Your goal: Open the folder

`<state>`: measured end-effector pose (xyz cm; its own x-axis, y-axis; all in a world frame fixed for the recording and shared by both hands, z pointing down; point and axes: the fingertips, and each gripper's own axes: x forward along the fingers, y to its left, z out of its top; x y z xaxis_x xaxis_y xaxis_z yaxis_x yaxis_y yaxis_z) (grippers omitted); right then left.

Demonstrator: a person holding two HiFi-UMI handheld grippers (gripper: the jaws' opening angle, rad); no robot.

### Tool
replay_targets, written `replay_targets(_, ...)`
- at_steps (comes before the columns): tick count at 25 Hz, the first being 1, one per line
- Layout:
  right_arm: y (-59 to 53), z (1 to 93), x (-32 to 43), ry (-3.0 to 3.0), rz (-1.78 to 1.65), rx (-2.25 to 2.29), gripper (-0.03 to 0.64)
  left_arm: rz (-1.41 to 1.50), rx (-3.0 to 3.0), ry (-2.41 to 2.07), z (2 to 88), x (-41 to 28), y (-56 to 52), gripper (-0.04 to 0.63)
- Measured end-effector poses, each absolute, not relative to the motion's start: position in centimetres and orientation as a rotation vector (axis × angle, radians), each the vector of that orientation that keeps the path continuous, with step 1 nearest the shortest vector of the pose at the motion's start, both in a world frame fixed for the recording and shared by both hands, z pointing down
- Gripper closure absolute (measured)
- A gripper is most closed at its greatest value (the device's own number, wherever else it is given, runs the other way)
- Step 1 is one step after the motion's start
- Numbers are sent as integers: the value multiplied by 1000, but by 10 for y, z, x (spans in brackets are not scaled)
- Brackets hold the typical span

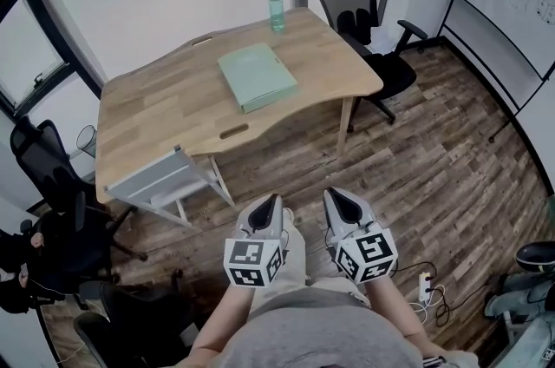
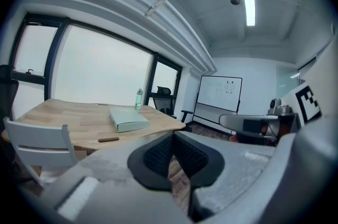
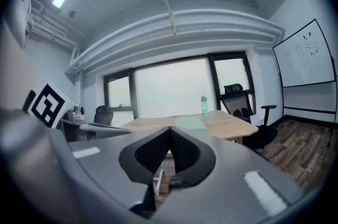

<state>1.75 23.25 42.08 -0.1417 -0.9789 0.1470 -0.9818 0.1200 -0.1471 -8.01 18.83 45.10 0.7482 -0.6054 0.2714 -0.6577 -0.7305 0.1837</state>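
pale green folder (image 1: 257,76), closed, flat on table (image 1: 156,115)

The folder (image 1: 256,76) is lying on the table (image 1: 156,110), a little right of its middle, and the bottle (image 1: 276,9) is standing behind the folder at the table's far edge. A chair (image 1: 165,180) is sitting against the table's near edge towards its left end, while an office chair (image 1: 368,28) is standing off the table's far right corner. You are holding the left gripper (image 1: 274,200) and right gripper (image 1: 335,194) side by side, well short of the table's near edge.
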Motion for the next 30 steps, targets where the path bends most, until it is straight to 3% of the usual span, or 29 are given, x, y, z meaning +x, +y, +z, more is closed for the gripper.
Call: replay_targets(30,-28,410,110,-2253,297,2093,617,316,2697,-868,456,16,-77,595)
